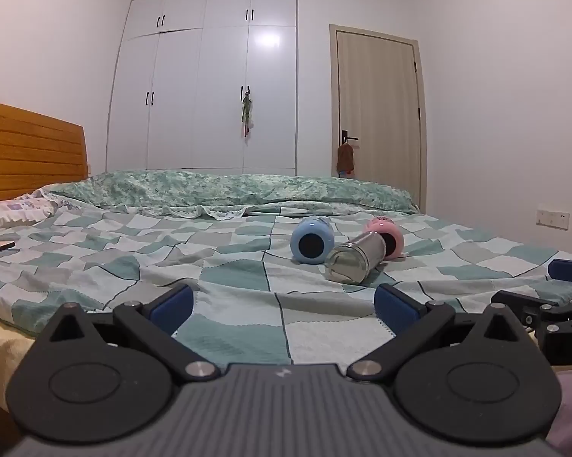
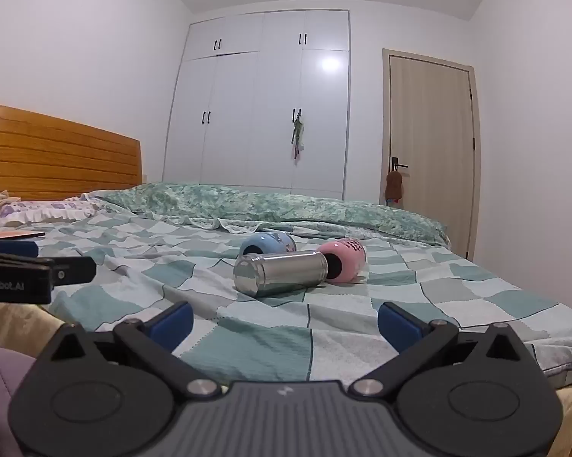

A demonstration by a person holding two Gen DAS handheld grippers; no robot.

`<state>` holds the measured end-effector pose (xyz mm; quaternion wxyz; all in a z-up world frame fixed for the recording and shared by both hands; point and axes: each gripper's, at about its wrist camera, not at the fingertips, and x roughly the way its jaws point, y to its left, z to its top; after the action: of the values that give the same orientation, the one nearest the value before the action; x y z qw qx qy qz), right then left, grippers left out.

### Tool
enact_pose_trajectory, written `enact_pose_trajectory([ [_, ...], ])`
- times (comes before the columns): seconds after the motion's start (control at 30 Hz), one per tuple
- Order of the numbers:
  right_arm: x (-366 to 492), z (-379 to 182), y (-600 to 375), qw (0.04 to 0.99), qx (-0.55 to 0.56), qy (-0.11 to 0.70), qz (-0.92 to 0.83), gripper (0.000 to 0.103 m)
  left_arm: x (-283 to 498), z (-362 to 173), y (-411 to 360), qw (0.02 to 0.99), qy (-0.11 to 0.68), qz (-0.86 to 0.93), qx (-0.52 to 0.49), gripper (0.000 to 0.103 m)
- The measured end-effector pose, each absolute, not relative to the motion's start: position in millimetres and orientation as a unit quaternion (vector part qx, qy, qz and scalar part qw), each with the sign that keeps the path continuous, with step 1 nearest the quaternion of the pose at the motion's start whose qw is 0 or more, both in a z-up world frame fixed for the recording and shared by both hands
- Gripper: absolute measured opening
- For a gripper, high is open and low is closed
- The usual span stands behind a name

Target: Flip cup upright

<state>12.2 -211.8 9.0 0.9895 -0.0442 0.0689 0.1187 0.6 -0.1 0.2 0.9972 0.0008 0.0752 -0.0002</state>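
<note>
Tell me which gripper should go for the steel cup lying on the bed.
Right, probably. In its view the steel cup lies nearly centered ahead of the open right gripper; from the open left gripper it sits off to the right.

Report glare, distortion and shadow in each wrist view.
Left wrist: lamp glare on the wardrobe, fisheye bending the walls, dark corners, faint shadow under the steel cup. Right wrist: the same wardrobe glare, bowed door, bright reflections on the steel cup's base.
</note>
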Motion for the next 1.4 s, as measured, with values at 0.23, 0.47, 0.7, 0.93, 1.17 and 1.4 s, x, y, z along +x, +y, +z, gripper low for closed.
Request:
enact_pose_trajectory([
  [0.23,12,9,-212,0.99,-0.046,0.064,0.118,0.103,6,-2,-2,0.997,0.075,-0.009,0.0,0.103],
  [0.47,11,9,-212,0.99,-0.045,0.063,0.118,0.103,8,-2,2,0.997,0.074,-0.013,-0.005,0.103],
  [0.7,11,9,-213,0.99,-0.045,0.062,0.118,0.103,8,-2,3,0.997,0.073,-0.013,-0.006,0.103],
  [0.93,11,8,-213,0.99,-0.045,0.062,0.118,0.103,7,-2,3,0.997,0.073,-0.013,-0.007,0.103],
  [1.17,12,8,-213,0.99,-0.046,0.062,0.118,0.103,7,-3,3,0.997,0.073,-0.013,-0.008,0.103],
  [1.4,11,8,-213,0.99,-0.046,0.061,0.118,0.103,7,-3,4,0.997,0.073,-0.014,-0.009,0.103],
])
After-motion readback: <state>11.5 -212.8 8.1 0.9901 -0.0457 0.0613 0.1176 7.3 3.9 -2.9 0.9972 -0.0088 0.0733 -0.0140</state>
